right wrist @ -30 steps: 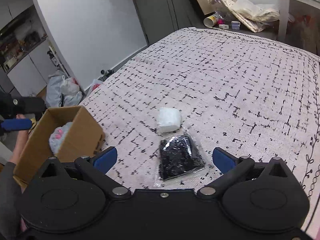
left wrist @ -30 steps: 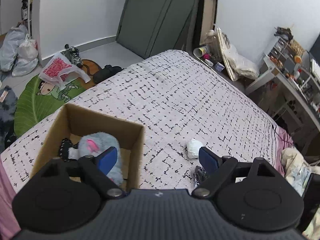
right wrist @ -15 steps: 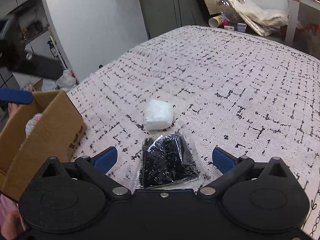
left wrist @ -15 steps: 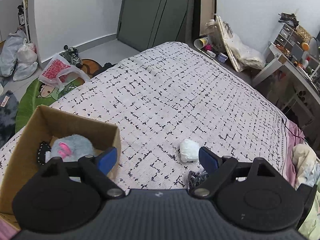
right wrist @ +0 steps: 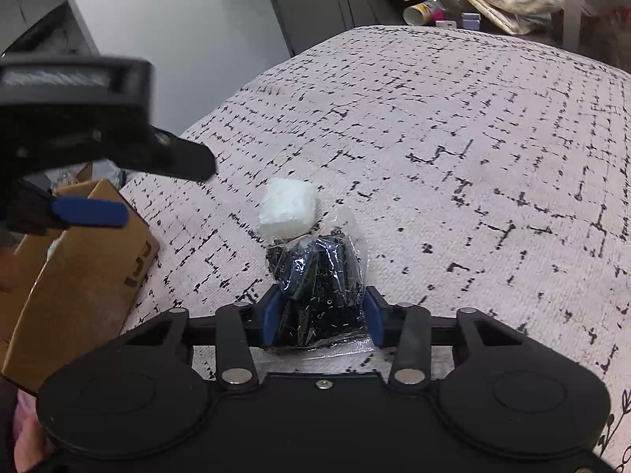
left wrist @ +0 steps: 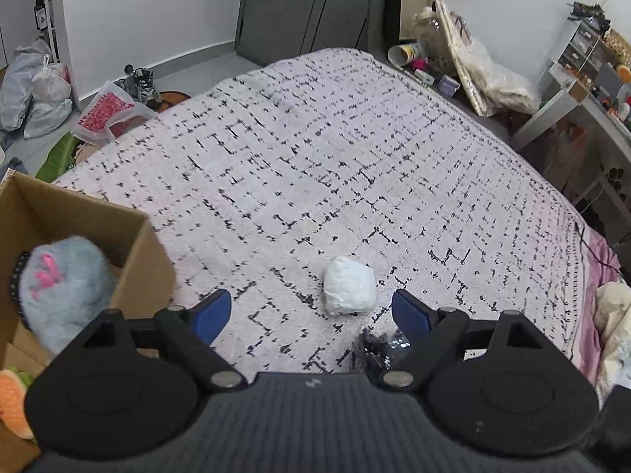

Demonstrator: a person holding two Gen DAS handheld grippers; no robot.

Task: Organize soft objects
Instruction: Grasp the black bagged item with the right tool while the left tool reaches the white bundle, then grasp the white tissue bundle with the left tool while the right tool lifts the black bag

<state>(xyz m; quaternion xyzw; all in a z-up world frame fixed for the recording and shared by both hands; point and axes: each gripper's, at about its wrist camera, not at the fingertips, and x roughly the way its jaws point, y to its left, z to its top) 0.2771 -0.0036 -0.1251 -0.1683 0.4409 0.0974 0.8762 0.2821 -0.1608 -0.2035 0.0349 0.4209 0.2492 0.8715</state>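
A white wrapped soft bundle (left wrist: pixel 349 285) lies on the patterned bedspread (left wrist: pixel 335 149), just ahead of my open, empty left gripper (left wrist: pixel 311 311). It also shows in the right wrist view (right wrist: pixel 287 213). My right gripper (right wrist: pixel 320 317) is shut on a black item in a clear plastic bag (right wrist: pixel 317 280) that rests on the bed; an edge of it shows in the left wrist view (left wrist: pixel 374 349). A cardboard box (left wrist: pixel 130 260) at the left holds a blue-grey plush toy (left wrist: pixel 65 287) and an orange soft item (left wrist: pixel 12 404). The box also shows in the right wrist view (right wrist: pixel 83 276).
The left gripper's body (right wrist: pixel 79 126) hangs over the box in the right wrist view. The bed's left edge drops to a floor with plastic bags (left wrist: pixel 35 94), a red-white bag (left wrist: pixel 108 118) and shoes (left wrist: pixel 144 82). A desk (left wrist: pixel 572 118) and clutter stand at the right.
My right gripper has moved forward and closed on the black bagged item. My left gripper has swung right from over the box towards the white bundle and stays open.
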